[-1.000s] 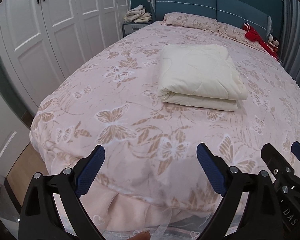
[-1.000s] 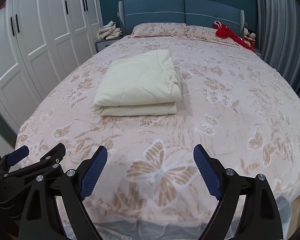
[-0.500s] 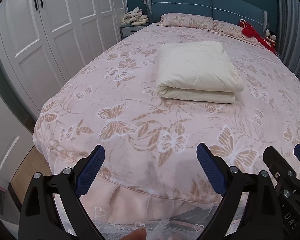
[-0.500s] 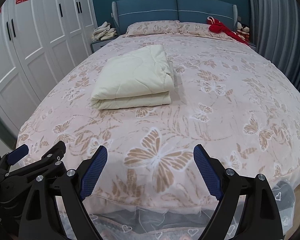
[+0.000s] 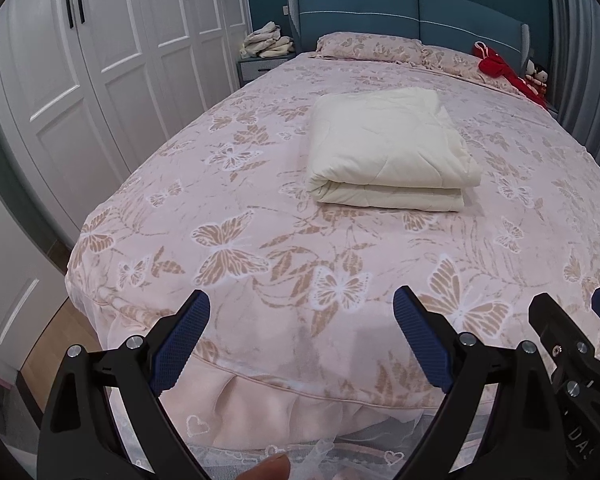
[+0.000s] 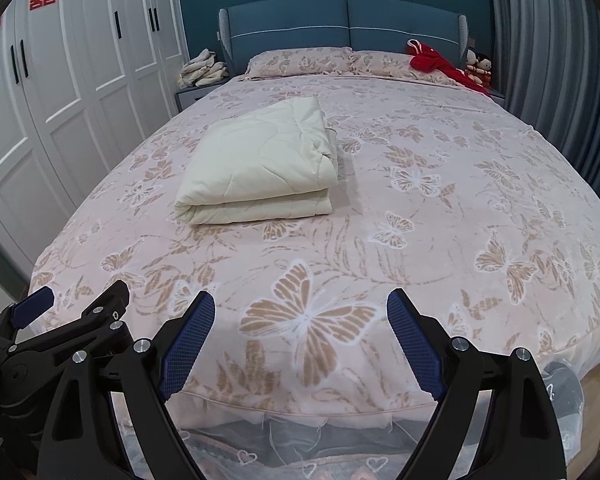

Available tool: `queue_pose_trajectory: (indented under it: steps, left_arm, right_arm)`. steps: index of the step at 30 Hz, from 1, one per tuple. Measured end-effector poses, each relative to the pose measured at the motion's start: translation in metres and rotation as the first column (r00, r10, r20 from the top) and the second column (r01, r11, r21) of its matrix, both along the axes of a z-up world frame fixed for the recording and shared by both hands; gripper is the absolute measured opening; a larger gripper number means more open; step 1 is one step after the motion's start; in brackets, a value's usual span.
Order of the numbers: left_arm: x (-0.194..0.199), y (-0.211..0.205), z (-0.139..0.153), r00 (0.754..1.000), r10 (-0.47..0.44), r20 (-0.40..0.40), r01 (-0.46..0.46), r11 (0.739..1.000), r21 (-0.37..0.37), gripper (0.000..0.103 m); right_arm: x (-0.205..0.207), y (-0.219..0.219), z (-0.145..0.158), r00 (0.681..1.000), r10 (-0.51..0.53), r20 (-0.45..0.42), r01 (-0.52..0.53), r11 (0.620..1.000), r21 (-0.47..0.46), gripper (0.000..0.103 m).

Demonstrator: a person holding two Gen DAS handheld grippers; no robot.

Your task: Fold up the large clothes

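Note:
A cream quilted blanket (image 5: pixel 388 148) lies folded in a neat thick stack on the pink butterfly bedspread (image 5: pixel 260 240), about the middle of the bed; it also shows in the right wrist view (image 6: pixel 260 168). My left gripper (image 5: pixel 300 340) is open and empty, held off the foot of the bed, well short of the blanket. My right gripper (image 6: pixel 300 340) is open and empty beside it, also at the foot edge. Each gripper shows at the edge of the other's view.
White wardrobe doors (image 5: pixel 100 60) run along the left. A nightstand with piled clothes (image 5: pixel 266 40) stands by the blue headboard (image 5: pixel 412 8). Red cloth (image 6: pixel 432 62) and dolls lie near the pillows. Grey curtains (image 6: pixel 560 60) hang on the right.
Both grippers have drawn back from the bed and risen slightly; the folded blanket looks farther away and the bed's foot edge and lace skirt have come into view.

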State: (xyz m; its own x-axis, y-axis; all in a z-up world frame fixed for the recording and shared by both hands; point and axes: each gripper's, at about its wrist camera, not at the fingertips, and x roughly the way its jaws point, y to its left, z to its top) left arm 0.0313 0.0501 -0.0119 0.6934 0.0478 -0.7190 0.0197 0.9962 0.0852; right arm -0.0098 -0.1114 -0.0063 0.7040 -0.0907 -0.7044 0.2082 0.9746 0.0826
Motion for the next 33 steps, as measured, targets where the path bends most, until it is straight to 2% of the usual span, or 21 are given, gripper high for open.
queue_pose_trajectory:
  steps: [33]
  left_arm:
    - [0.0002,0.0024,0.0013,1.0,0.001,0.005,-0.001,1.0,0.001,0.091]
  right_arm:
    - [-0.001,-0.0006,0.0006,1.0,0.001,0.002,-0.001,1.0,0.001,0.086]
